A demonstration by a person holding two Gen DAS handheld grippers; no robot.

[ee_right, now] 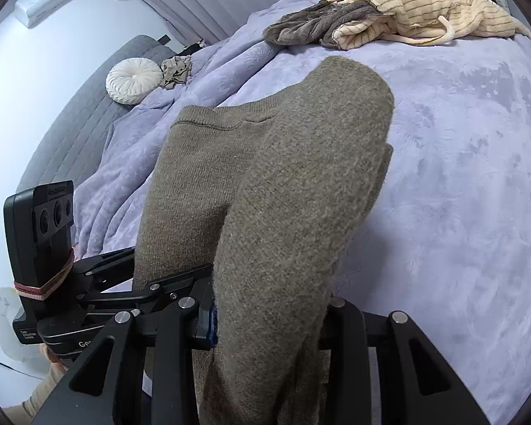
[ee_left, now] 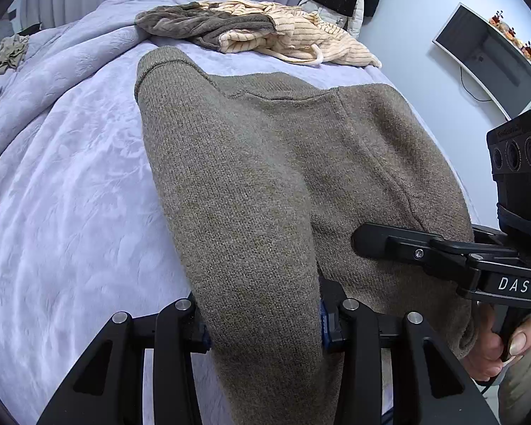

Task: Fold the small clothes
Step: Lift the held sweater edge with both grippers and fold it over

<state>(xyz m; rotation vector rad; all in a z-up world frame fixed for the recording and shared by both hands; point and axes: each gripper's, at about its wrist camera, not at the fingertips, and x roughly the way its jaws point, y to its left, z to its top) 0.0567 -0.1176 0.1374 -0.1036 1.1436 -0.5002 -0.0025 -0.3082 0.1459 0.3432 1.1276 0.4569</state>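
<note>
- left gripper (ee_left: pixel 263 322) clamped on an olive knit sweater (ee_left: pixel 265 177)
- right gripper (ee_right: pixel 269 315) pinching the same sweater
- sweater drapes onto lavender blanket (ee_left: pixel 70 194)
- striped clothes (ee_left: pixel 301 32) beyond

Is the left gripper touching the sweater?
Touching. In the left wrist view the brown sweater runs between the left gripper's fingers, which clamp a thick fold of it.
</note>
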